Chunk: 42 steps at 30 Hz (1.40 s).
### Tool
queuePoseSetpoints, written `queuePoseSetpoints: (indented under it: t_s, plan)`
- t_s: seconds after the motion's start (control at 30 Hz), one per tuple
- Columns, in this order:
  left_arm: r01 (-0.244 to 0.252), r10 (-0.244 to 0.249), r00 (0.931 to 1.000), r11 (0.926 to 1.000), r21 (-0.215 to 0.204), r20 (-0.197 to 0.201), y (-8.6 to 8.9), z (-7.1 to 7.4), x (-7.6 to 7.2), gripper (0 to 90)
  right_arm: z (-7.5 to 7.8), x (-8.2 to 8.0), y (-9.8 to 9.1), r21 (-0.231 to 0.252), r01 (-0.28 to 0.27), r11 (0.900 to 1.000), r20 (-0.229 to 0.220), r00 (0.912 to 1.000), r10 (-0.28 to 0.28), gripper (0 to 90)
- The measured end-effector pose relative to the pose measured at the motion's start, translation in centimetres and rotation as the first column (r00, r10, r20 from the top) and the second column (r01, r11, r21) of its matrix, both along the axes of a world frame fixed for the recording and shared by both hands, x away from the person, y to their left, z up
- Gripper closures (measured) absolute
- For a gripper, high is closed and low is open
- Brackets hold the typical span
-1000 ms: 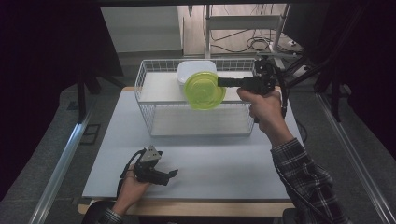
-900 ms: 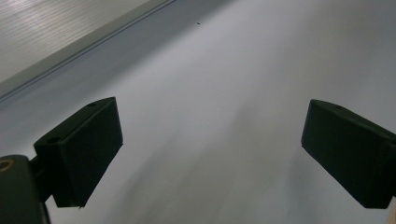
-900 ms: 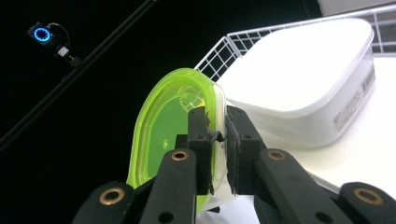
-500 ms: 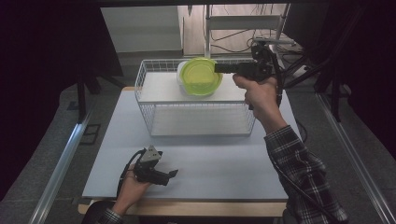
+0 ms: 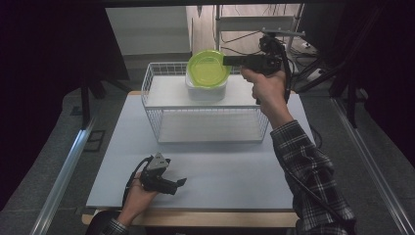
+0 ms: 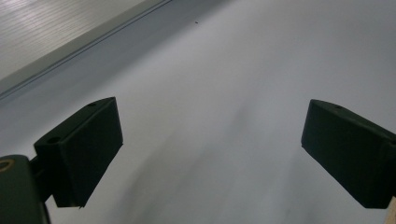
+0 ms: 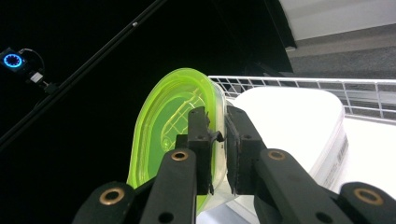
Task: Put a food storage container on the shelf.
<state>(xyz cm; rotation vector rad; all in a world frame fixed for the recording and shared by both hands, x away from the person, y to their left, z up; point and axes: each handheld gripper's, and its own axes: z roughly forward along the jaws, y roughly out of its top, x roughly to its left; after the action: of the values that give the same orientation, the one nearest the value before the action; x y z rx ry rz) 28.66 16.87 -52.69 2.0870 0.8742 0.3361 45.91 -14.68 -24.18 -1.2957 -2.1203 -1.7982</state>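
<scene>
Green translucent bowl (image 5: pixel 209 69) is pinched at its rim by the right gripper (image 5: pixel 230 60), tilted above the white container (image 5: pixel 205 90) at the far edge of the wire basket (image 5: pixel 161 105). Left gripper (image 5: pixel 180 182) rests on the table (image 5: pixel 235 171) near its front left corner, jaws spread wide, nothing between them.

- The translucent lime-green plastic bowl (image 7: pixel 173 135) has part of its rim covered by the right gripper (image 7: pixel 217 135), whose jaws are clamped on it; its lower edge is behind them.
- In the high view the green bowl hides the top of the white rectangular plastic container (image 5: pixel 205 90).
- The left gripper (image 6: pixel 212 144) has its right jaw cut off by the picture's edge.
</scene>
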Motion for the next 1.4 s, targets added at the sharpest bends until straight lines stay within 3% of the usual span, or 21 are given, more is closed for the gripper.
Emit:
queuePoseSetpoints:
  t_s: [0.47, 1.2, 1.27, 1.4]
  plan:
    - [0.008, -0.008, 1.0, 1.0, 0.002, -0.003, 0.0, 0.0, 0.0, 5.0, 0.0, 1.8, 1.4, -0.003, 0.039, 0.9992, -0.009, 0.9992, -0.039, 81.7]
    - [0.027, -0.027, 0.9996, 0.9993, 0.026, 0.0, -0.4, -0.1, -0.1, 5.1, -0.8, 3.9, 2.1, -0.025, 0.109, 0.9937, -0.047, 0.9928, -0.11, 81.4]
    - [0.029, -0.029, 0.9996, 0.9992, 0.028, -0.001, -0.5, -0.2, -0.1, 5.1, -0.8, 3.9, 2.2, -0.034, 0.115, 0.9928, -0.039, 0.9925, -0.116, 81.1]
    - [0.033, -0.033, 0.9995, 0.9989, 0.032, 0.0, -0.5, -0.2, -0.1, 5.0, -0.6, 3.7, 2.7, -0.1, 0.153, 0.9831, -0.005, 0.988, -0.154, 79.8]
